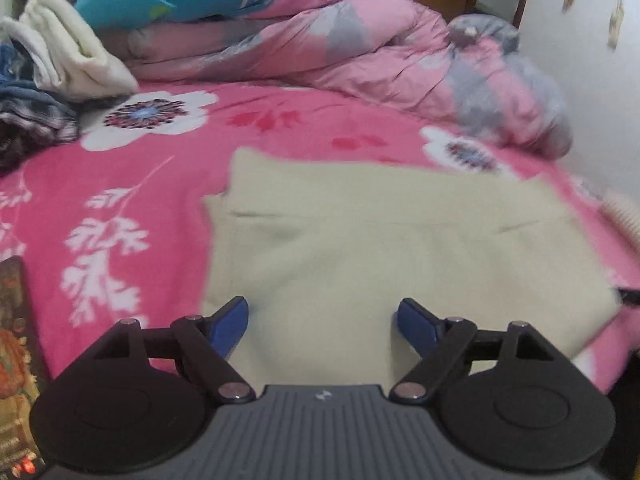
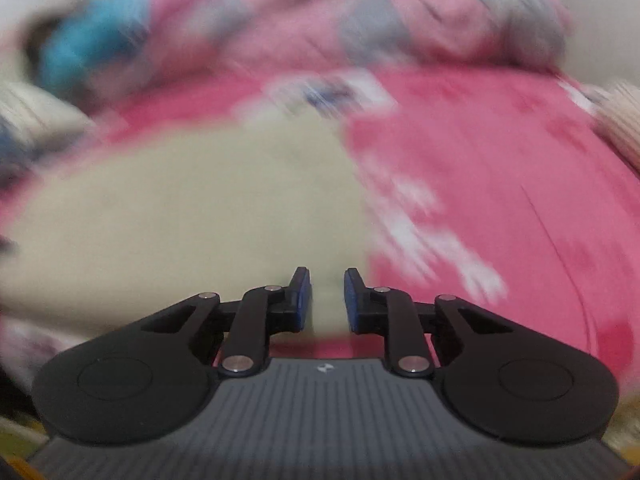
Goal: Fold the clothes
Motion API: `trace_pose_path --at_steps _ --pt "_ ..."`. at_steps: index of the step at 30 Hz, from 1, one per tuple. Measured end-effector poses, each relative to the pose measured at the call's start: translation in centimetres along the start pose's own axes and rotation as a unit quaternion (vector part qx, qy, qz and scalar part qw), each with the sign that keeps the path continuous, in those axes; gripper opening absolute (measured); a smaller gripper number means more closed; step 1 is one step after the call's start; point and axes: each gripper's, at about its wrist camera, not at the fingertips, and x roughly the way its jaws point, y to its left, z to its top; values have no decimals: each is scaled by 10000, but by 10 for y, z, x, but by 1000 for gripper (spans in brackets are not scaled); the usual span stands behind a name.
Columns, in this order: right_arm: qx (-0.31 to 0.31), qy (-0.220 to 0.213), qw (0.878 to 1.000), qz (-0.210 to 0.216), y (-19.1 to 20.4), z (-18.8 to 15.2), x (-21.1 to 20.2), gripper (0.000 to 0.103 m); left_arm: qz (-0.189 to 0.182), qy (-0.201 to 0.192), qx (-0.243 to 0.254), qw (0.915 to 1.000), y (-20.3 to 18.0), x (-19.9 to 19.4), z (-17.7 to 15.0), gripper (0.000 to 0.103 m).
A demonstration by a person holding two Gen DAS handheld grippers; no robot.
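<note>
Currently the beige garment (image 1: 400, 256) lies flat on the pink floral bedsheet (image 1: 132, 200), one layer doubled across its far part. My left gripper (image 1: 322, 322) hovers wide open over its near edge; right gripper (image 2: 327, 294), narrowly open and empty, sits over its right edge, view blurred. Mid-fold or finished, I can't tell.

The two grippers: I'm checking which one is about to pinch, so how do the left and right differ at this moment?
The left gripper has its jaws spread wide; the right gripper has them nearly together, with a narrow gap. The left view is fairly sharp; the right view is smeared with motion blur. The left hangs over the middle of the cream garment; the right is at its edge by the pink sheet. Both have blue pads and grip nothing.
</note>
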Motion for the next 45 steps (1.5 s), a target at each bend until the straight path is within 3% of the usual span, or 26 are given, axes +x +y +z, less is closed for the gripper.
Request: trace_pose_path --at_steps 2,5,7,9,13,15,17,20,23,25,27,32,35,38,45 --pt "545 -121 9984 119 -11 0 -5 15 122 -70 -56 9999 -1 -15 5 77" --pt "102 -409 9989 -202 16 12 -35 14 230 -581 422 9972 -12 -42 5 78" --pt "-154 -678 9976 59 39 13 -54 14 258 -641 770 9946 -23 -49 -3 78" --pt "-257 -768 9958 425 58 9 -59 14 406 -393 935 9940 -29 -40 -16 79" --pt "-524 -361 9976 263 67 -18 -17 12 347 -266 512 9977 -16 -26 -31 79" --pt "30 -340 9985 427 55 -12 -19 11 336 -264 483 9979 -14 -28 -28 80" --pt "143 -389 9987 281 62 1 -36 12 365 -289 520 9976 -15 -29 -30 79" --pt "-298 -802 9959 291 83 5 -56 11 377 -334 457 9977 -15 -29 -33 79" --pt "-371 -278 9989 -83 77 -12 -24 9 361 -349 398 9979 -13 -28 -33 79" --pt "-188 -335 9993 0 73 -17 -23 9 365 -324 364 9981 -13 -28 -33 79" --pt "-354 -261 9986 -299 93 -5 -36 12 374 -347 306 9982 -12 -27 -33 79" --pt "-814 -1069 9890 623 145 4 -68 11 390 -399 250 9981 -13 -28 -36 79" --pt "-1049 -206 9934 413 156 -16 -18 10 341 -410 216 9983 -12 -29 -37 79" --pt "-715 -180 9963 445 150 -13 -16 10 305 -424 202 9984 -10 -29 -37 79" --pt "-1248 -181 9858 1104 188 -17 -15 12 260 -482 165 9984 -8 -29 -39 80"
